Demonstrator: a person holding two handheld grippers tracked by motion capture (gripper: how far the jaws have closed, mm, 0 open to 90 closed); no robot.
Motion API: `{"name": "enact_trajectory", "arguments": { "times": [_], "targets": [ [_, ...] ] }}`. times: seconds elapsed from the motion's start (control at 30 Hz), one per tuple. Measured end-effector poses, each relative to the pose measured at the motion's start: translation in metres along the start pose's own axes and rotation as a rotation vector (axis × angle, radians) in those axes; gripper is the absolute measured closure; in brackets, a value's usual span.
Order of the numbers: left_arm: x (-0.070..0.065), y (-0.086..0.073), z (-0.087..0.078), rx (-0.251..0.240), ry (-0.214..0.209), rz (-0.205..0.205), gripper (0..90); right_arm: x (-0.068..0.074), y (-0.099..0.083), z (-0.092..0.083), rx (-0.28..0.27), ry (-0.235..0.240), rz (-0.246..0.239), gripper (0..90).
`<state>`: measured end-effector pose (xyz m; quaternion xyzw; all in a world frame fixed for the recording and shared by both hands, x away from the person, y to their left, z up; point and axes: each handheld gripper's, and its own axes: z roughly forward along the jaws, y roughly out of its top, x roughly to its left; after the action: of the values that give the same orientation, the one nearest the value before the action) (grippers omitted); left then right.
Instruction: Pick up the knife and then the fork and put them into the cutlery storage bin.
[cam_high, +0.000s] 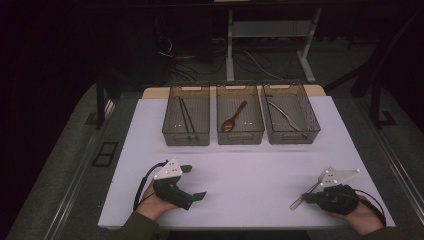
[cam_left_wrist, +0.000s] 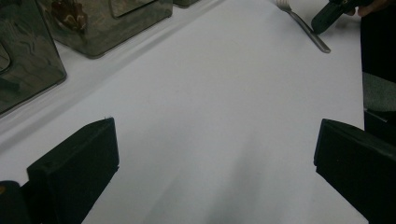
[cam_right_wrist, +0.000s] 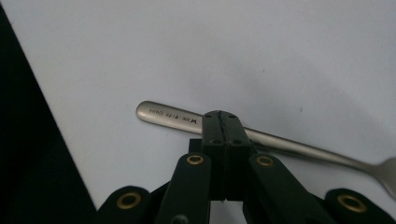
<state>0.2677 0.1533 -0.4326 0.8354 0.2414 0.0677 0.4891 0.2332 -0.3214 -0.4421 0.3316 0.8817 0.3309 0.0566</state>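
Gleaming steel fork (cam_right_wrist: 299, 148), engraved handle

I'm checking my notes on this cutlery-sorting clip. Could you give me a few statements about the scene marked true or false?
1. The right gripper is shut over the fork handle. True.
2. The left gripper holds a spoon. False: its jaws stand open with nothing between them.
3. Three bins stand in a row at the back of the table. True.
4. The brown spoon lies in the left bin. False: it lies in the middle bin.
5. The fork lies near the table's right side. True.
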Motion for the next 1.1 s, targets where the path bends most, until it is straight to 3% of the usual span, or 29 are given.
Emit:
{"name": "enact_trajectory", "arguments": {
  "times": [0.6,0.83,0.9,1.0,1.1],
  "targets": [
    [0.001,-0.001,0.001,-0.003,-0.001,-0.004,0.0,-0.013,0.038,0.03,-0.017,-0.022,-0.009,90.0],
    [0.001,-0.001,0.001,0.0,-0.006,-0.004,0.0,-0.017,0.041,0.033,-0.017,-0.017,0.0,90.0],
    [0.001,-0.001,0.001,0.0,-0.007,-0.005,0.0,-0.018,0.042,0.028,-0.03,0.003,0.005,89.6],
    [0.001,-0.001,0.001,0.0,-0.004,-0.004,0.0,-0.021,0.049,0.015,-0.036,0.02,-0.017,77.1],
    [0.001,-0.001,0.001,-0.005,-0.005,-0.006,0.0,-0.027,0.056,0.003,0.009,-0.006,-0.076,67.3]
  ]
}}
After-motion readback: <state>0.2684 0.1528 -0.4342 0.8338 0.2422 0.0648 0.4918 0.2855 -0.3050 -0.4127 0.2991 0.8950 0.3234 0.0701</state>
